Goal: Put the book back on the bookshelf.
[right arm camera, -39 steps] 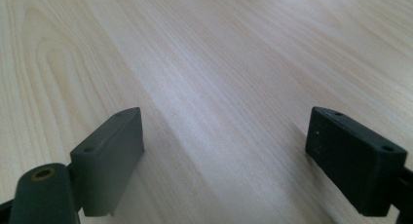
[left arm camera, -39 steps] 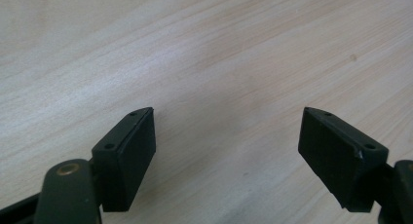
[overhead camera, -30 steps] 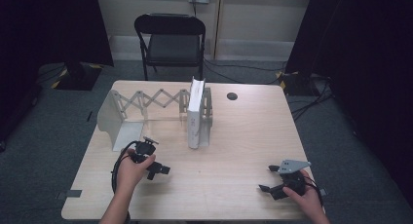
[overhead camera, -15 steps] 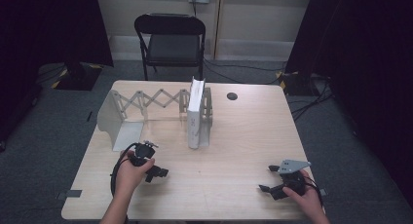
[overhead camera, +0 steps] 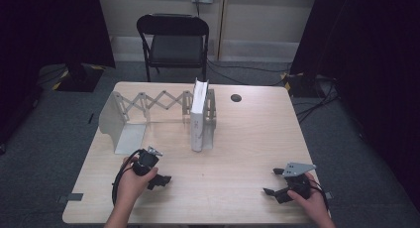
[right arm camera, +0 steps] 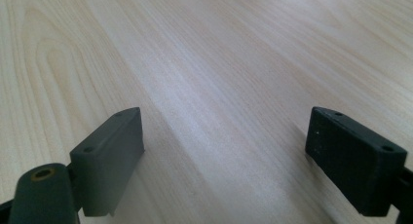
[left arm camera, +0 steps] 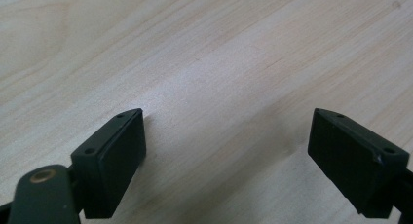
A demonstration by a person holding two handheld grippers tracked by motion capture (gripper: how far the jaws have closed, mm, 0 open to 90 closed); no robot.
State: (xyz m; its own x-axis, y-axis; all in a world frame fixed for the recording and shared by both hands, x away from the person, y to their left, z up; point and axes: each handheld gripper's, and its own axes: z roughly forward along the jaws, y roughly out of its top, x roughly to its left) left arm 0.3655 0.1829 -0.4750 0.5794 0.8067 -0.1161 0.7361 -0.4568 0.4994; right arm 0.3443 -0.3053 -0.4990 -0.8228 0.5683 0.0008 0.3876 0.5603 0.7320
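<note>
Hands low at near table (overhead camera: 223,188) edge; left tool (overhead camera: 159,180), right tool (overhead camera: 270,182) jaws wide, empty.

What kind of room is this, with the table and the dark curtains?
Probably a small recording studio or lab, not a home. Black curtains hang at both sides, cables trail over grey carpet, and a lone folding chair faces a wooden table where a person holds tongs.

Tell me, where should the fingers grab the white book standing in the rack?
Probably the white book by its near upright edge, coming from the person's side. It stands on end in the folding rack, thin enough to pinch across, and that edge faces the open left gripper.
</note>
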